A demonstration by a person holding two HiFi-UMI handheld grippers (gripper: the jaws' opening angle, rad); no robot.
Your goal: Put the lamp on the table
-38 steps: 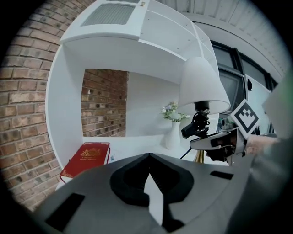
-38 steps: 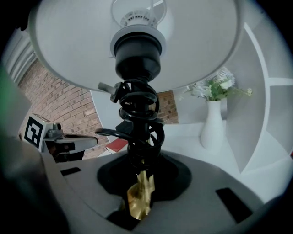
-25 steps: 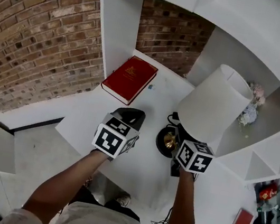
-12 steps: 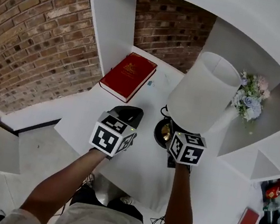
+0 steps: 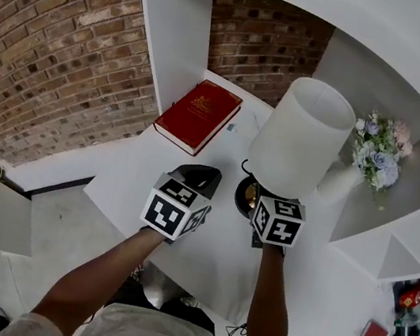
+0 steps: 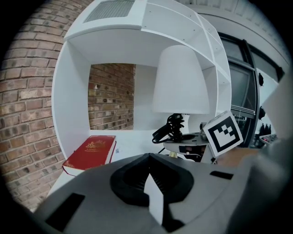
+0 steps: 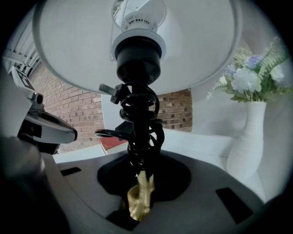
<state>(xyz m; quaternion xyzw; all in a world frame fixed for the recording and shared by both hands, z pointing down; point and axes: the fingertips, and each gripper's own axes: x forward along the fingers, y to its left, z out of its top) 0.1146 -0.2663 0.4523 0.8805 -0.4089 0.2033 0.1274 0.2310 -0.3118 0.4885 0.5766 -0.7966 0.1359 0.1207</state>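
The lamp [image 5: 299,139] is upright in my right tool [image 7: 139,201], which grips its gold stem [image 7: 145,185]. I cannot tell if the base touches the surface [image 5: 202,258]. To the right of this tool, a white vase [image 7: 245,146] holds flowers [image 7: 249,75]. My left tool [image 6: 151,187] is closed and empty.

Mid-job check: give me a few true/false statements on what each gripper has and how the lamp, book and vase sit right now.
The right gripper holds the lamp by its gold stem. True.
The left gripper grips the red book. False: it is shut on nothing; the book lies apart from it on the table.
A black cord is coiled round the lamp's stem. True.
The vase of flowers lies tipped over. False: it stands upright beside the lamp.
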